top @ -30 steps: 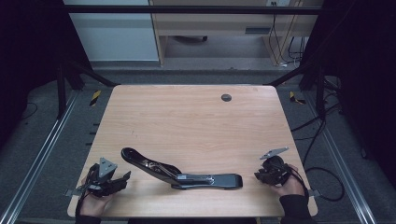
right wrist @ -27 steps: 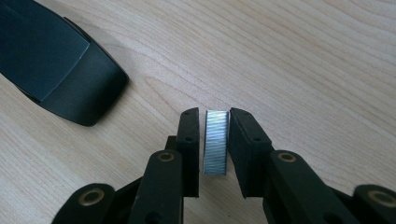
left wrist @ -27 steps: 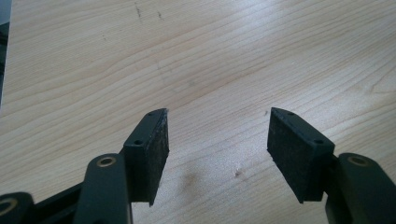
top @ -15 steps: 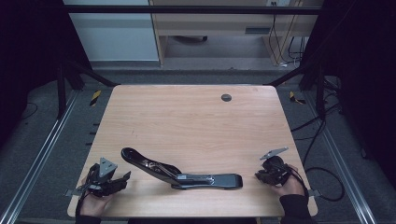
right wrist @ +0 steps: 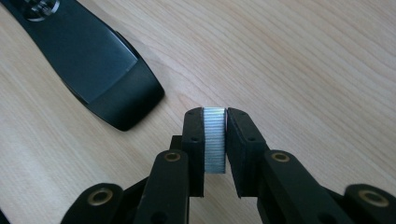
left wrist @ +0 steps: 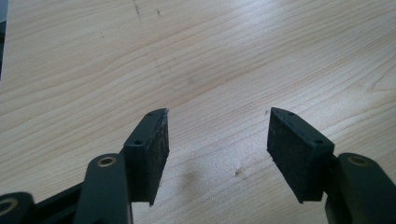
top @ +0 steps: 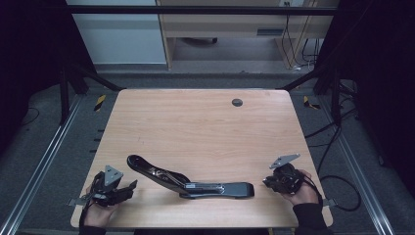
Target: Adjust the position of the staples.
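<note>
A black stapler [top: 188, 182] lies swung open on the wooden table [top: 195, 132] near the front edge, its top arm slanting up to the left. One rounded end of the stapler [right wrist: 100, 70] lies ahead and left of my right gripper [right wrist: 215, 114]. That gripper [top: 266, 182] rests just right of the stapler, and its jaws have just been closing. They now pinch a silvery strip of staples [right wrist: 215, 140] held upright between the pads. My left gripper [top: 131, 188] sits at the front left, pointing toward the stapler. Its jaws [left wrist: 217, 135] stand wide apart over bare wood.
A small round dark grommet [top: 237, 102] is set in the table near its far edge. Metal rails [top: 44, 161] run along the floor on both sides. Cables [top: 337, 186] trail on the floor at the right. A cabinet [top: 220, 24] stands beyond the table.
</note>
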### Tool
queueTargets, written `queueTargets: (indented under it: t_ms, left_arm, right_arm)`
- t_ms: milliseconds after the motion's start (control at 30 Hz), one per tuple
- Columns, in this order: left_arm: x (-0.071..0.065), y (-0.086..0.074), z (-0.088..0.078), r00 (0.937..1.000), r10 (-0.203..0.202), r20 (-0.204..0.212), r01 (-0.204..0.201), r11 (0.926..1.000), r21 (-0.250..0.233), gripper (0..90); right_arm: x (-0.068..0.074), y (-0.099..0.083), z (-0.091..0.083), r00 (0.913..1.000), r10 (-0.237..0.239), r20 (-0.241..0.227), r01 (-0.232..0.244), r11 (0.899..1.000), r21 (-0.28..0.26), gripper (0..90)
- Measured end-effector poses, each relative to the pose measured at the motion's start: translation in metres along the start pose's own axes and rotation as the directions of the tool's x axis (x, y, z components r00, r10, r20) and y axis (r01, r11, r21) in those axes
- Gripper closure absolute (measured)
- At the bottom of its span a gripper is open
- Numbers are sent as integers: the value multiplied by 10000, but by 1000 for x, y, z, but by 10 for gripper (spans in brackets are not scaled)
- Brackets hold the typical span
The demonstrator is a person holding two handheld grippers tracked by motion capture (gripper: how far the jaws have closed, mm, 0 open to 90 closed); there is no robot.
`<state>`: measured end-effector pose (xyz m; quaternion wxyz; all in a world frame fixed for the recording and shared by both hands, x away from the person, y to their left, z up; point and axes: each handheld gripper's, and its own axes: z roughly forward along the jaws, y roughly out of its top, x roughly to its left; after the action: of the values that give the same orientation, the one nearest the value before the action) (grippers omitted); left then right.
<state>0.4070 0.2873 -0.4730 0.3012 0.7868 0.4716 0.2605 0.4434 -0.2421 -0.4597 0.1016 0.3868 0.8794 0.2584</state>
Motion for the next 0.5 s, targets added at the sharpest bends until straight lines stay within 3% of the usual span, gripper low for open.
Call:
queueTargets:
  t_ms: [133,500]
  left_arm:
    - [0,0,0,10000,2,2,-2,10000,13,382]
    - [-1,0,1,10000,33,20,-33,10000,51,382]
  right_arm:
    - [3,5,-4,9999,-27,-161,26,10000,-92,779]
    - [5,18,-11,9948,-759,-681,718,9955,-617,779]
